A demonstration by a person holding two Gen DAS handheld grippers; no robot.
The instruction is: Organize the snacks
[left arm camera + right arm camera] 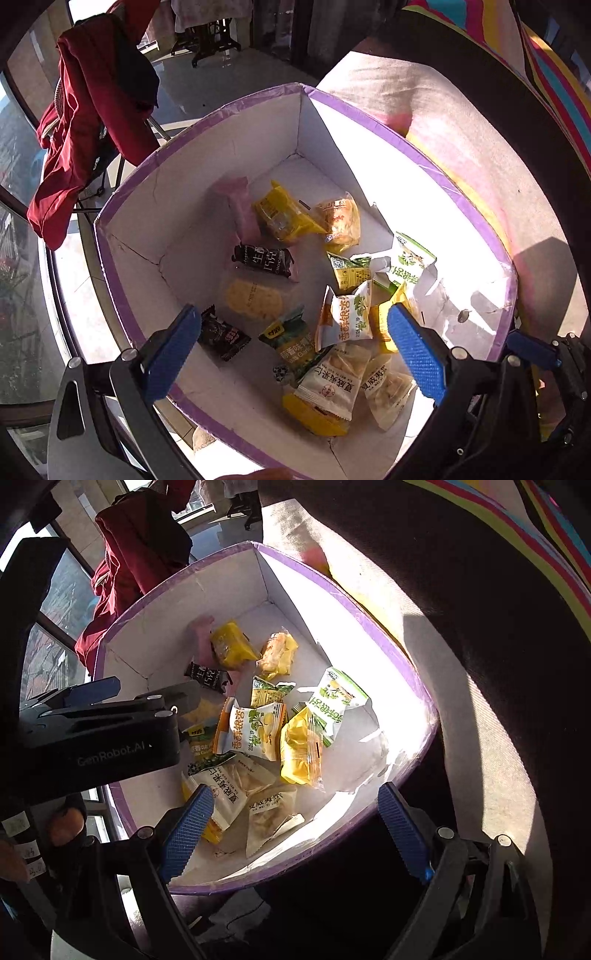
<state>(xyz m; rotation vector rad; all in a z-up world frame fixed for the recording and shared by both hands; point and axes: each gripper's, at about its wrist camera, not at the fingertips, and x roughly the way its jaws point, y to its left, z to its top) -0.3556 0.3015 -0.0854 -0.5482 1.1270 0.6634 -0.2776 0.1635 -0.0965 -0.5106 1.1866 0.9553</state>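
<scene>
Many snack packets (343, 317) already lie loose in the purple-rimmed box (207, 122), none visibly left outside, while left gripper (295, 354) and right gripper (295, 830) hover wide-open, empty.

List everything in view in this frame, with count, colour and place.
box: one, white inside with purple rim, on a cloth-covered surface, open top
snack packets: over a dozen, loose on the box floor; mostly yellow, white and green
black packets: two, one mid-floor, one near the left gripper's finger
pink packet: one, towards the far wall
cloth: one, pale with faded pink and yellow, under the box
red garment: one, draped over a chair beyond the box
striped fabric: one, multicoloured, upper right
left gripper: black with blue pads, open above the box, holding nothing
right gripper: same colours, open over the near rim, holding nothing
</scene>
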